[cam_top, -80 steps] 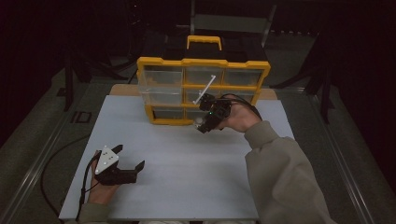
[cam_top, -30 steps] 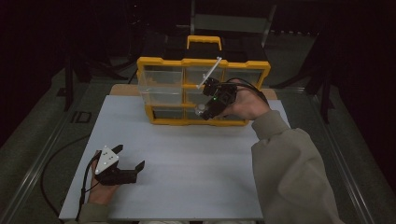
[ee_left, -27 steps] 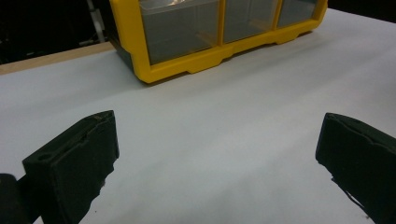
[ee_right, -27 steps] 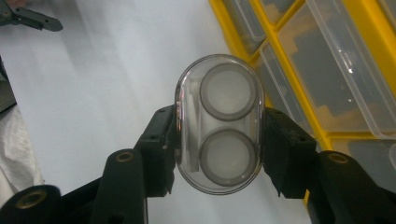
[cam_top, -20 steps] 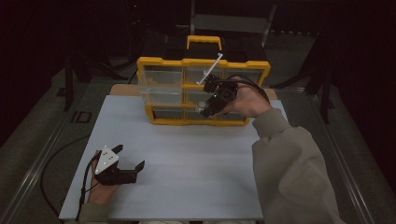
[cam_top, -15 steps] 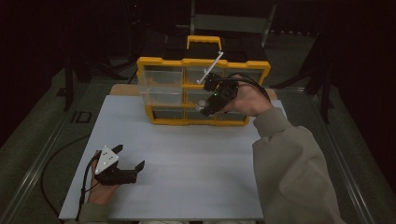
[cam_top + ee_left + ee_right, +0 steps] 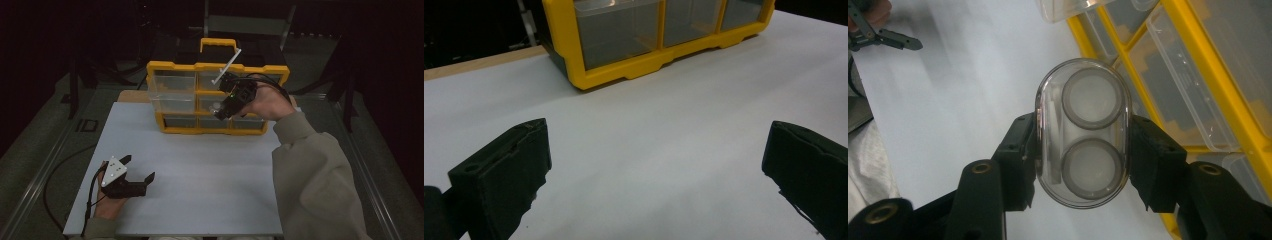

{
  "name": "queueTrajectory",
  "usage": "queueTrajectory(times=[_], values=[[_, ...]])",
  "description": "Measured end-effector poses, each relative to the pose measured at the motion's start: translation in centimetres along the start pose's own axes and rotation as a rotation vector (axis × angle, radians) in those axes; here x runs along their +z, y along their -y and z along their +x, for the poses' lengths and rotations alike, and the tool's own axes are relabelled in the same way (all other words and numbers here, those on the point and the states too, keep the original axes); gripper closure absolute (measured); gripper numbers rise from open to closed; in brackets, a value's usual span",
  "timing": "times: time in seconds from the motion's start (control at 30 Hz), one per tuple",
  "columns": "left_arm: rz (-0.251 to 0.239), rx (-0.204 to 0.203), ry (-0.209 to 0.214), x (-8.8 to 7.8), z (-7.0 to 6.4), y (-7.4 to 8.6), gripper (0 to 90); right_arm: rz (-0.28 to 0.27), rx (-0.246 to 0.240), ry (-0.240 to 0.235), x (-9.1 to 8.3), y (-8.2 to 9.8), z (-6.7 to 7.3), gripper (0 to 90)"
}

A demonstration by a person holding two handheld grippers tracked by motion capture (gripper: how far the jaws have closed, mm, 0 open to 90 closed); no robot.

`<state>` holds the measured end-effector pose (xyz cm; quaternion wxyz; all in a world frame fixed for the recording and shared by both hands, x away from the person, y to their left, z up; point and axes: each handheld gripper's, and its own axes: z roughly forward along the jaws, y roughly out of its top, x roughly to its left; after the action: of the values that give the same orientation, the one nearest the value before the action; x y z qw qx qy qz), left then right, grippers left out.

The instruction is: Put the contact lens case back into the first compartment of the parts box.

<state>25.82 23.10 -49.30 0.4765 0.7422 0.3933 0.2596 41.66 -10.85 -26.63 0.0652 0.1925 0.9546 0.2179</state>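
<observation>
Right gripper view: right gripper (image 7: 1081, 150) clamps a clear oval case (image 7: 1082, 132) by its smooth sides above the yellow organizer (image 7: 1198, 75); a slack squeeze could drop it, while the left gripper (image 7: 659, 175) rests agape near the table's (image 7: 200, 165) near-left corner.

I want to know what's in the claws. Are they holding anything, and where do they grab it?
The right gripper clamps a clear oval case with two round discs inside, by its two long sides. The left gripper is open and holds nothing.

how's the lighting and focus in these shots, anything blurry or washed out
High view: the white table is evenly lit, the surroundings nearly black. Left gripper view: the organiser is sharp, the near jaws soft. Right gripper view: the clear oval case in the right hand-held gripper is fairly sharp, with a pale, washed-out table behind.
</observation>
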Motion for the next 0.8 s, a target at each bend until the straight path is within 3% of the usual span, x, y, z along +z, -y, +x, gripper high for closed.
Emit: queueTrajectory(times=[0.8], values=[[0.002, 0.0, 0.002, 0.0, 0.0, 0.0, 0.0, -0.028, 0.004, 0.013, -1.7, -1.3, -0.2, 49.3]])
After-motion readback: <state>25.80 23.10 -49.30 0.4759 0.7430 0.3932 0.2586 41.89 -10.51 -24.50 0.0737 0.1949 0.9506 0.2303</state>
